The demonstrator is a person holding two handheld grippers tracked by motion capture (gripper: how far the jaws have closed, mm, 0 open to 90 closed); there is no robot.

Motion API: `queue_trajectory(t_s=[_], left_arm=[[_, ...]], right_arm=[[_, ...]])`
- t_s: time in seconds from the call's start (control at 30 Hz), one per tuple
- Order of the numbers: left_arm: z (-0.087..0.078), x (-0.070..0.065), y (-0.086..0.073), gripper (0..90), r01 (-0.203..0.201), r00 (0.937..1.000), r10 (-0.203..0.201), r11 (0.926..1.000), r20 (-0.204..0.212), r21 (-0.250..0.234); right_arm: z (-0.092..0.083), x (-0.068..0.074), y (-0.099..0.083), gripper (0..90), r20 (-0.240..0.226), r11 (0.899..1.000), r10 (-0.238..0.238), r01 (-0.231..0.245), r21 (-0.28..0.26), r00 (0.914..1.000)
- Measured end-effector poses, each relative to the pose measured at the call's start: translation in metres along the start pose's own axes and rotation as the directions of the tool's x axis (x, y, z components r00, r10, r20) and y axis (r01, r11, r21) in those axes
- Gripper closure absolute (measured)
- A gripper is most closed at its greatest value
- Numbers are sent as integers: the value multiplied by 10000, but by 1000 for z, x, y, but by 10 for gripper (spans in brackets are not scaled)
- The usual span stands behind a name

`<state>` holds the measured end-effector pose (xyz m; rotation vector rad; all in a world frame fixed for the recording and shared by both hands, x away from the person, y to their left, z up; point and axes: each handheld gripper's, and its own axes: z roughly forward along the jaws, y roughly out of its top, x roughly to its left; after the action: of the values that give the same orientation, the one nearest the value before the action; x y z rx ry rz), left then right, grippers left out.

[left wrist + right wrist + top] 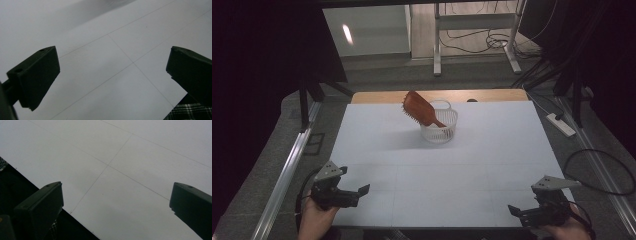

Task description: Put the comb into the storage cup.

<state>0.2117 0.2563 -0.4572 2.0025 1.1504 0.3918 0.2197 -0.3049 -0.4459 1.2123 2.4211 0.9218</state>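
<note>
We hold the left gripper (362, 190) and right gripper (513, 210) wide open, empty (near edge), probably ready for the hairbrush (421, 109) standing in the basket (441, 131).

White table (472, 170) carries a clear basket (439, 131); hairbrush (418, 109) inside.

No text, label, brand, number or sign can be read anywhere in these views, near or far in frame.
</note>
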Motion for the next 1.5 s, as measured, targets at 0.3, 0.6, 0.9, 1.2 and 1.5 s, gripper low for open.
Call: queue_trajectory(t_s=[0.3,0.6,0.9,1.2,1.5], left_arm=[[-12,2,-15,0,151,9995,-150,9999,-262,39],[-16,2,-24,0,264,9988,-257,9995,-426,147],[-19,0,-29,0,164,9967,-132,9991,-796,394],[-20,0,-31,0,86,9955,-26,9980,-950,625],[-18,-2,-32,0,-13,9951,126,9935,-982,1142]], right_arm=[[0,0,0,0,14,10000,-21,21,17,10000],[0,0,0,0,38,10000,-5,5,21,10000],[0,0,0,0,79,10000,48,-48,-15,10000],[0,0,0,0,120,9999,93,-92,-49,9999],[-1,-1,0,0,192,9998,182,-180,-97,9997]])
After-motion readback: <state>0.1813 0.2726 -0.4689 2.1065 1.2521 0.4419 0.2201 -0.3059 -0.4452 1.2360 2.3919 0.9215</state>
